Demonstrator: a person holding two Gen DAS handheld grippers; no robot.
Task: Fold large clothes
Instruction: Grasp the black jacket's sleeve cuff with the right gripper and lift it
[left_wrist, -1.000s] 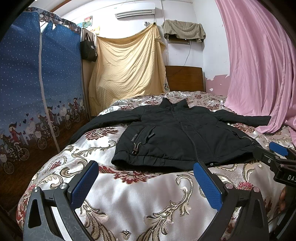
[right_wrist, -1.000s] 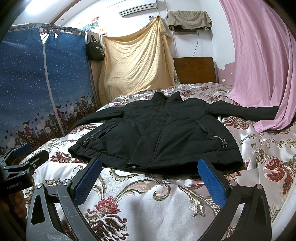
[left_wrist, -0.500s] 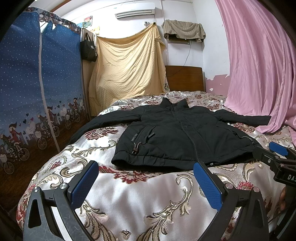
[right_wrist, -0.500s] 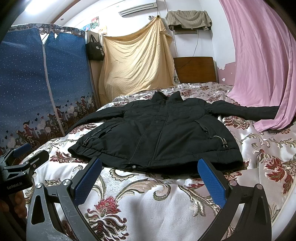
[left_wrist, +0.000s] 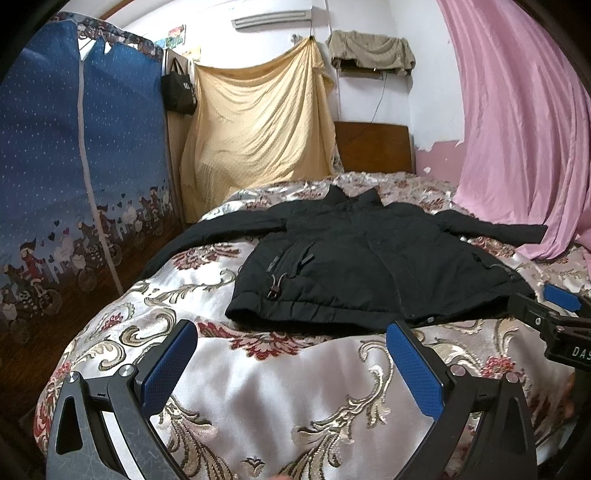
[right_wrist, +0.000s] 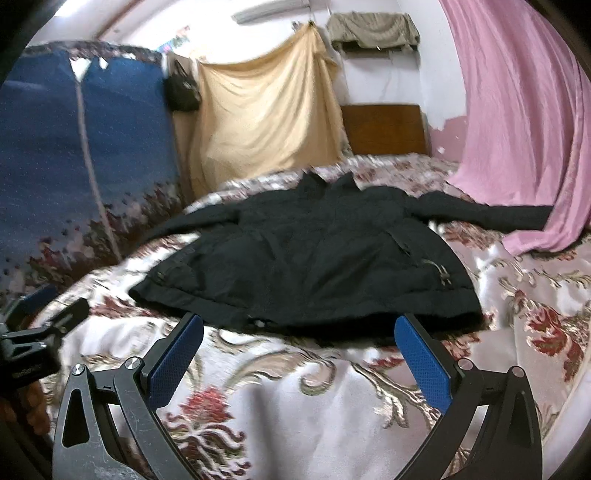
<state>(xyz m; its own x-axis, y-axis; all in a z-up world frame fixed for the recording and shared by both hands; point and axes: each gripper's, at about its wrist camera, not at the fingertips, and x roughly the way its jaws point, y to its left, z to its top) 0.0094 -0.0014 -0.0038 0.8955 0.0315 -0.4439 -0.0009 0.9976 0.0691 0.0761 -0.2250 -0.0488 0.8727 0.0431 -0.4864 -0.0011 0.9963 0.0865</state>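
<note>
The bed (left_wrist: 280, 398), under a floral satin cover, fills the lower half of both views. A blue wardrobe (left_wrist: 74, 166) takes the left edge, a pink curtain (left_wrist: 517, 129) the right, and a yellow cloth (left_wrist: 258, 136) hangs at upper centre.

The jacket (left_wrist: 351, 266) lies across the middle of the frame, front up, collar toward the headboard, sleeves spread to either side and hem nearest the cameras, flat and ready for a first fold. No fold shows yet.

The left gripper (left_wrist: 291, 354) sits at bottom centre of its view, released and empty, short of the hem. The right gripper (right_wrist: 299, 347) is likewise spread wide and holds nothing, its tips just before the hem; its view is blurred. Both likely stand apart to take the hem or the sleeves.
</note>
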